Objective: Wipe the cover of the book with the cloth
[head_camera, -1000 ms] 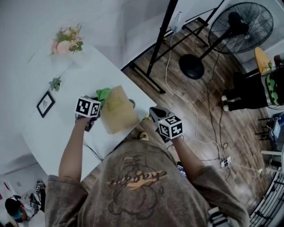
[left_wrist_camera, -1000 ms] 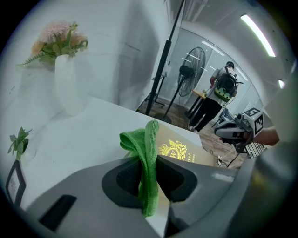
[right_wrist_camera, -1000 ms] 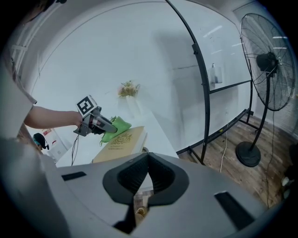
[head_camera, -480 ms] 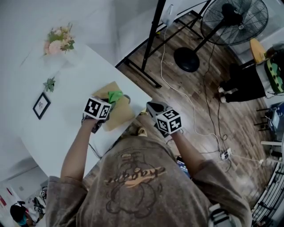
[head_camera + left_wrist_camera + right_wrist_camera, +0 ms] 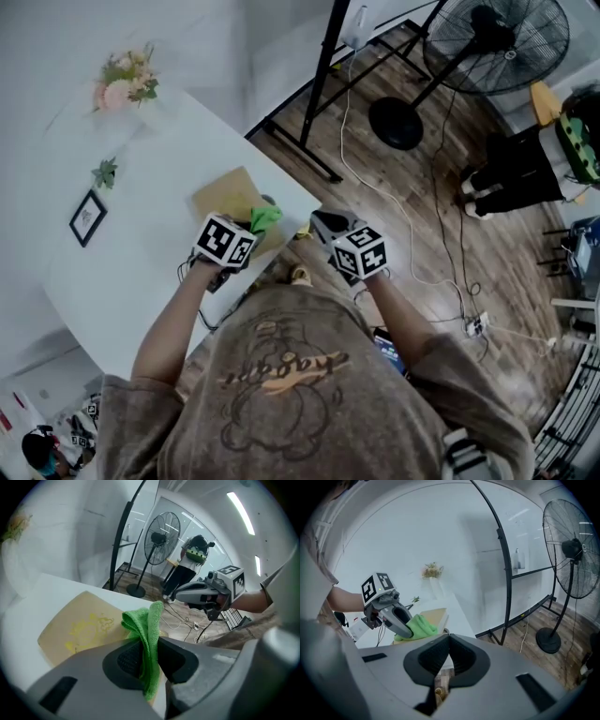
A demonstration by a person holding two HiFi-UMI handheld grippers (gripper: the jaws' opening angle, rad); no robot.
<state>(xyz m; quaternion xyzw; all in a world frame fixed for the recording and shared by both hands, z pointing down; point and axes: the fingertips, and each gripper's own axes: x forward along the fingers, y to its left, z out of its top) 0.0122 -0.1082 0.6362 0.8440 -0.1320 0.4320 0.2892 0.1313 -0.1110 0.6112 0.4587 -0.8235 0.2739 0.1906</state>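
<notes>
My left tool (image 5: 146, 654) pinches the green cloth (image 5: 144, 620) at its fold, over the near right corner of the book (image 5: 228, 193), which lies flat on the white tabletop (image 5: 141, 234). The cloth is soft and limp, so it will likely drag and bunch. The book looks stiff and light, and may slide when wiped. Right of the book, off the tabletop's edge, my right tool (image 5: 448, 660) is pressed together, empty. Whether cloth touches cover I cannot tell.
</notes>
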